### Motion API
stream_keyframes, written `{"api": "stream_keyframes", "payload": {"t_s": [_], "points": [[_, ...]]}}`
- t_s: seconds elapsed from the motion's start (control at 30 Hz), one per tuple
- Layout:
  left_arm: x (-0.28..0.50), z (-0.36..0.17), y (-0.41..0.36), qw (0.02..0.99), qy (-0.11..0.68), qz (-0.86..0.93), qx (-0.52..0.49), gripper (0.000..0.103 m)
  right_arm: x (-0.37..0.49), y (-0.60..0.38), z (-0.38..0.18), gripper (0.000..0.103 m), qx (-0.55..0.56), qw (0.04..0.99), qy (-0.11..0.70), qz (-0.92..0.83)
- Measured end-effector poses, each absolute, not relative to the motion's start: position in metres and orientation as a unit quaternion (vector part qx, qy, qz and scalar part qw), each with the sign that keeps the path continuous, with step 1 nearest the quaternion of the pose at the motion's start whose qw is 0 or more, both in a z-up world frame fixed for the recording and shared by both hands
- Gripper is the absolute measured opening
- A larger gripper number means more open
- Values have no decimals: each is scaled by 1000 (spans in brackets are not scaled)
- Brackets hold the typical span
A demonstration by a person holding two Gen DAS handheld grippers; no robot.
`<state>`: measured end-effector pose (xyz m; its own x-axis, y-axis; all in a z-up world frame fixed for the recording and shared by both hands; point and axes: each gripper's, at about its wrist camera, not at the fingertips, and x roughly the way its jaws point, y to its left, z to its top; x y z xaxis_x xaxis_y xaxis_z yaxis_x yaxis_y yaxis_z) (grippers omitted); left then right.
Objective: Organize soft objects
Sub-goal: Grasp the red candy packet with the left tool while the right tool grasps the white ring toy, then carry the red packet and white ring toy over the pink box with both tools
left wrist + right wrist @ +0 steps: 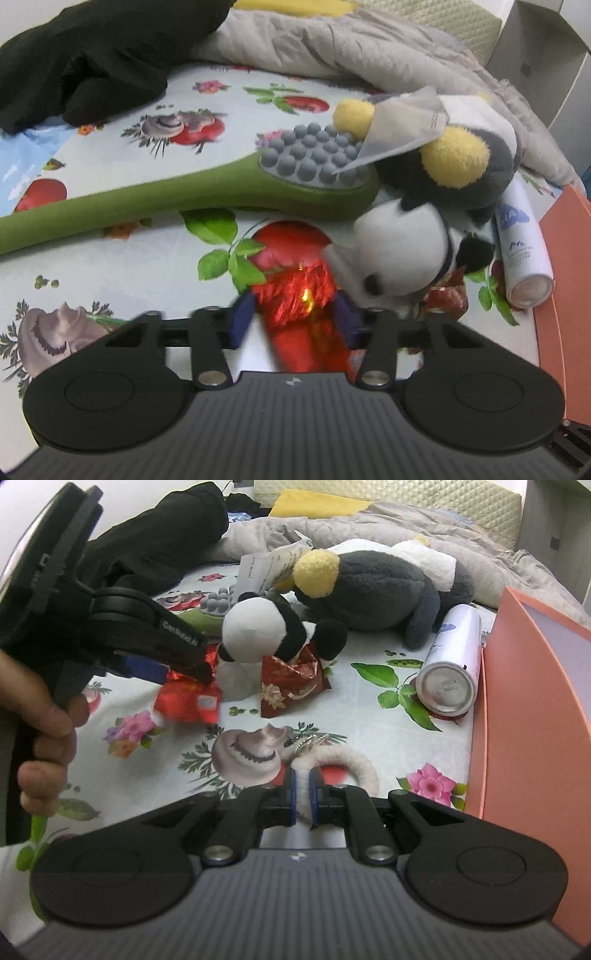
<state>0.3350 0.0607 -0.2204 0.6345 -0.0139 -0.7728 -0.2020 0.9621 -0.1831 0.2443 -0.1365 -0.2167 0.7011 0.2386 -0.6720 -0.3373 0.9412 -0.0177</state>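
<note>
My left gripper (295, 314) is shut on a shiny red packet (299, 295), which also shows in the right wrist view (188, 701), held low over the flowered sheet (129, 269). A panda plush (399, 251) lies just right of it, against a grey plush with yellow ears (461, 162). My right gripper (303, 797) is shut on a white fluffy ring (343, 764) that rests on the sheet. The panda (255, 631) and grey plush (380, 587) lie beyond, with a red patterned pouch (291, 679) in front of the panda.
A green massager with grey knobs (184, 199) lies across the sheet. A white spray can (454, 664) lies beside an orange box wall (524, 709) at the right. Black clothing (92, 55) and a grey quilt (351, 48) lie behind.
</note>
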Motion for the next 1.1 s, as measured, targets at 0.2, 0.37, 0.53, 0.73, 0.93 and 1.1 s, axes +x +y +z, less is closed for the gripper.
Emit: {"api": "stream_keyframes", "payload": {"t_s": [0.2,0.37,0.53,0.73,0.93,1.1], "points": [[319,-217,65,895,424,35,-131,27,233,-138,-213,11,-65,918,358,155],[301,-215,72,890,430,16,-153,18,221,-138,-209,11,-59,918,360,157],[280,-211,73,888,428,4,-171,0,208,-141,-206,11,-52,918,361,158],[256,-205,68,883,431,-12,-184,0,195,-146,-204,12,-46,916,365,158],[245,-199,66,881,436,-18,-184,1,186,-157,-203,18,-22,914,371,164],[250,-194,61,885,433,-31,-165,48,182,-162,-199,49,-21,919,359,162]]}}
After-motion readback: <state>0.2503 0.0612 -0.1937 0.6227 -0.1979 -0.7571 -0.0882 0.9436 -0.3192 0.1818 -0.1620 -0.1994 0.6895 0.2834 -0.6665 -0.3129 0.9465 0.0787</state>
